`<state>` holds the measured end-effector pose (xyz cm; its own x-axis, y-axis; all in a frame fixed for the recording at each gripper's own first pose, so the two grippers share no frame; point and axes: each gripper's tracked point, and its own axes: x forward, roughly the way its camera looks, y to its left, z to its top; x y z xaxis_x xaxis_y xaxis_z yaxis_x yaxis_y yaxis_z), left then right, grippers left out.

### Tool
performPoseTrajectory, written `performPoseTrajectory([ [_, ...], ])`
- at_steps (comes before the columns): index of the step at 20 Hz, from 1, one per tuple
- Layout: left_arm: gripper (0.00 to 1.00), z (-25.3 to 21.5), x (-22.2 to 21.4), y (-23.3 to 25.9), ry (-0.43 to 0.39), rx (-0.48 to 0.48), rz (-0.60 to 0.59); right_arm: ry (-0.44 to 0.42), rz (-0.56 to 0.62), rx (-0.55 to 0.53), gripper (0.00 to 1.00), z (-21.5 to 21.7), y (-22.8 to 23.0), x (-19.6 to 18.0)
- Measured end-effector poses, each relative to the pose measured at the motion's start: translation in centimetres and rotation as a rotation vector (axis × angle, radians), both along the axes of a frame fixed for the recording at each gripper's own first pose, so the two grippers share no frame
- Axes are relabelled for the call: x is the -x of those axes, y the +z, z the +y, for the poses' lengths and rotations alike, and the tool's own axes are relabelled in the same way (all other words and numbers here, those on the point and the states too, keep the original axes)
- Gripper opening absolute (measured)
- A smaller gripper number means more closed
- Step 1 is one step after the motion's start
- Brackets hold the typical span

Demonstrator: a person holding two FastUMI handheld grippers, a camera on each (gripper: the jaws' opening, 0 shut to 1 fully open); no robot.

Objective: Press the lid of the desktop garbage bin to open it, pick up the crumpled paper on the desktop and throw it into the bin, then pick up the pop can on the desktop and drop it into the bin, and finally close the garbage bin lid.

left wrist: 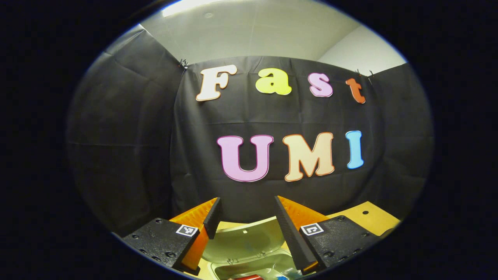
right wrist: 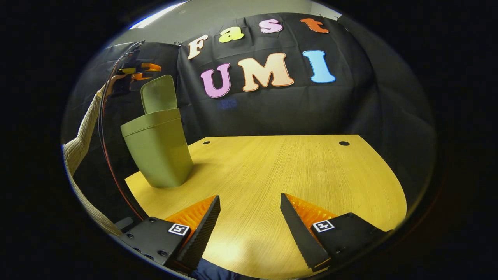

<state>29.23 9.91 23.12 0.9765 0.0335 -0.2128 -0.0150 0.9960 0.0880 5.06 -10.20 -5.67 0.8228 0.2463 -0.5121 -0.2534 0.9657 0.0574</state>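
Above the open garbage bin (right wrist: 157,153), I hold the left gripper (left wrist: 249,221) with its fingers spread wide and nothing between them. Through that gap the left gripper view looks down past the raised lid (left wrist: 249,243) into the bin's mouth, where something red (left wrist: 249,277) lies at the very bottom edge. I judge it to be the pop can, though too little shows to be sure, and I cannot make out the crumpled paper inside. The lid stands upright on its hinge, which I read as the reason the left gripper hangs over it: placed to press the lid down, the last step left.

From the right gripper view, that left gripper (right wrist: 134,72) appears high at the far left, just above and behind the lid's top edge, carried by a hand (right wrist: 116,79) on an arm in a pale knit sleeve (right wrist: 83,136) that reaches steeply upward. The bin sits near the left corner of the wooden table (right wrist: 295,175).

My right gripper (right wrist: 249,219) rests low over the near side of the table, well apart from the bin, fingers wide and empty, pointing across the bare wood. I judge it is parked there to keep out of the way.
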Motion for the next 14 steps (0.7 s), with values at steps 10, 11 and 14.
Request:
performPoseTrajectory([
  [10, 0.82, 0.0, -0.3, -2.5, 0.004, 0.086, 0.038, -0.008, 0.020, 0.008, 0.98, -0.7, -0.6, 0.5],
  [11, 0.82, -0.2, 0.1, -2.4, -0.003, 0.090, 0.034, -0.007, 0.022, 0.004, 0.98, -0.7, -0.8, 0.4],
  [14, 0.82, -0.8, 1.4, -2.4, -0.017, 0.088, 0.022, 0.002, 0.026, 0.003, 0.98, -0.7, -1.1, 0.2],
])
